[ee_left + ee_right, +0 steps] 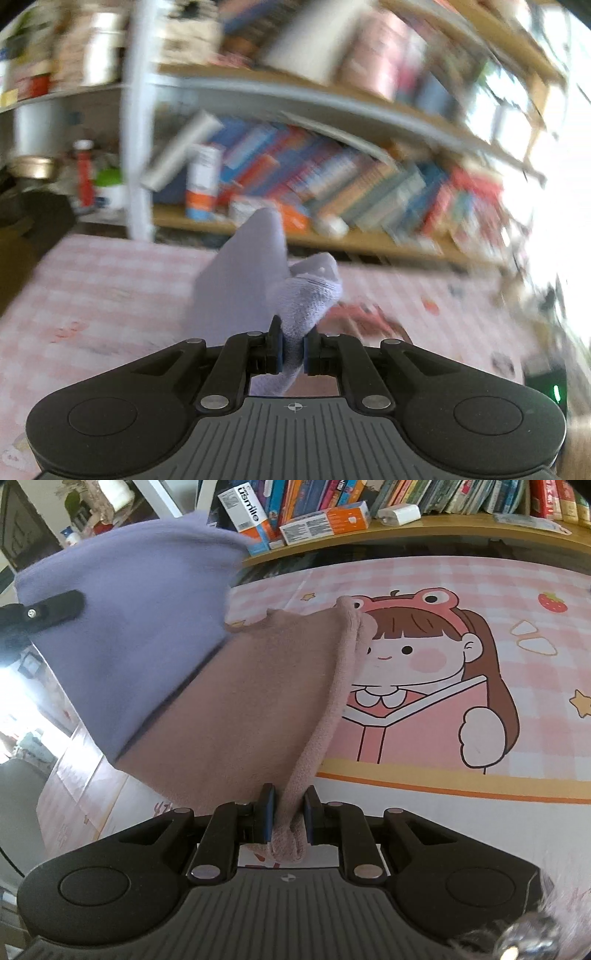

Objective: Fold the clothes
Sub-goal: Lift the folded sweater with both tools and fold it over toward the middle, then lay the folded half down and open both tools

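Observation:
A soft garment, lavender [122, 635] at one end and dusty pink [258, 709] at the other, is held up between both grippers above a pink checked mat [517, 590]. My left gripper [293, 345] is shut on a bunched lavender edge [306, 295]; the cloth rises ahead of it. My right gripper [288, 819] is shut on the rolled pink edge. One finger of the left gripper [55, 607] shows at the far left of the right wrist view, against the lavender cloth.
The mat carries a cartoon girl print [424, 686]. Behind it run wooden shelves [424, 528] with books and boxes [325, 520]. A white shelf post [135, 147] and bottles [85, 173] stand at the left. The left wrist view is motion-blurred.

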### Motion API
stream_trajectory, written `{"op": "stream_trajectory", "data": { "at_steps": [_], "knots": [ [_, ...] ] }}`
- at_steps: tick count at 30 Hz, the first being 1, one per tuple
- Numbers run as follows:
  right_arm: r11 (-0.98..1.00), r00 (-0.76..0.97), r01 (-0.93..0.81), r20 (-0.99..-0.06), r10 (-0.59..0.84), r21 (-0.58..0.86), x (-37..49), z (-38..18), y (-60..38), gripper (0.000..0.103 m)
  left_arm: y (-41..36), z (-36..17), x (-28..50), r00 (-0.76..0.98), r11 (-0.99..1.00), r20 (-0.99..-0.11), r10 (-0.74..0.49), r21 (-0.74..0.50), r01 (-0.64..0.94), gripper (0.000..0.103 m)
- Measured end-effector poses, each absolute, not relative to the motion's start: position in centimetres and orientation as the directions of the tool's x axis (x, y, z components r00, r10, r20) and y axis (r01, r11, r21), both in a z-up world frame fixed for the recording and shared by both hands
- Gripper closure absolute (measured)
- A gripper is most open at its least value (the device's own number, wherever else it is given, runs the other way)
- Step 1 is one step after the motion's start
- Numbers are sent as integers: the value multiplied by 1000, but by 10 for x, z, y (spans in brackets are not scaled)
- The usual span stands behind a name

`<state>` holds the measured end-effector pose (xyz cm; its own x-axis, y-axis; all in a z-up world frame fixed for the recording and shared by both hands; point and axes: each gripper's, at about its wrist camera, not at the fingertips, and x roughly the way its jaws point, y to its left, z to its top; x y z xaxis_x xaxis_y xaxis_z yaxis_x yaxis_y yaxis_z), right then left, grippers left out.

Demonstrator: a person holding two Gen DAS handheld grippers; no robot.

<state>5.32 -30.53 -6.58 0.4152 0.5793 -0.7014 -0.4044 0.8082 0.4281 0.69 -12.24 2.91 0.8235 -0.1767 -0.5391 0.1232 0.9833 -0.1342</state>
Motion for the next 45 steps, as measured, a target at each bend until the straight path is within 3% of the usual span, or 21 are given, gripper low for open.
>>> {"op": "stream_trajectory", "data": {
  "at_steps": [3, 6, 10, 13, 15, 18, 21, 23, 24, 27, 29, 30, 32, 35, 38, 39, 44, 45],
  "knots": [
    [795, 400, -411, -695, 597, 446, 53, -65, -310, 85, -169, -4, 11, 727, 971, -662, -182, -5, 237, 87],
    [780, 389, -409, -683, 618, 474, 51, -62, -323, 85, -187, -35, 13, 649, 960, -742, -166, 29, 278, 84],
    [767, 385, -393, -667, 638, 507, 48, -58, -344, 83, -184, -42, 10, 644, 964, -744, -178, -3, 264, 81],
    [770, 400, -375, -660, 636, 516, 45, -53, -357, 83, -190, -42, 10, 641, 963, -745, -184, -5, 270, 67],
    [778, 423, -352, -654, 628, 520, 46, -49, -366, 83, -199, -39, 7, 643, 955, -738, -204, -6, 297, 51],
    [783, 467, -314, -631, 620, 536, 53, -40, -379, 83, -208, -30, -3, 643, 933, -718, -268, -27, 359, 44],
    [760, 482, -319, -594, 644, 566, 64, -27, -381, 80, -199, -20, -17, 631, 914, -698, -339, -87, 396, 44],
    [737, 480, -332, -567, 669, 589, 72, -18, -378, 66, -184, -10, -27, 653, 915, -667, -358, -111, 389, 43],
    [718, 460, -340, -559, 690, 608, 74, -17, -372, 57, -172, -5, -31, 682, 927, -647, -341, -111, 358, 43],
    [660, 398, -357, -531, 748, 661, 83, -15, -351, 55, -131, 2, -34, 750, 972, -618, -234, -120, 204, 44],
    [647, 363, -349, -538, 761, 678, 88, -17, -335, 55, -108, 0, -30, 772, 990, -619, -142, -108, 96, 51],
    [650, 352, -341, -549, 758, 679, 90, -19, -328, 55, -103, -3, -26, 773, 991, -621, -131, -106, 83, 61],
    [663, 338, -321, -572, 747, 676, 95, -25, -315, 55, -93, -8, -19, 772, 993, -625, -113, -103, 62, 71],
    [653, 329, -287, -568, 754, 701, 98, -33, -310, 61, -92, -18, -4, 757, 991, -639, -132, -97, 91, 75],
    [610, 332, -291, -520, 787, 737, 95, -30, -311, 77, -91, -30, 11, 725, 987, -670, -159, -120, 106, 82],
    [596, 333, -292, -504, 797, 748, 94, -30, -312, 92, -92, -35, 14, 709, 988, -688, -156, -114, 106, 83],
    [518, 332, -331, -417, 846, 788, 84, -19, -314, 93, -91, -49, 23, 649, 983, -738, -183, -128, 132, 83],
    [540, 341, -319, -438, 832, 779, 85, -22, -315, 94, -90, -49, 24, 643, 981, -742, -191, -130, 142, 83]
  ]
}}
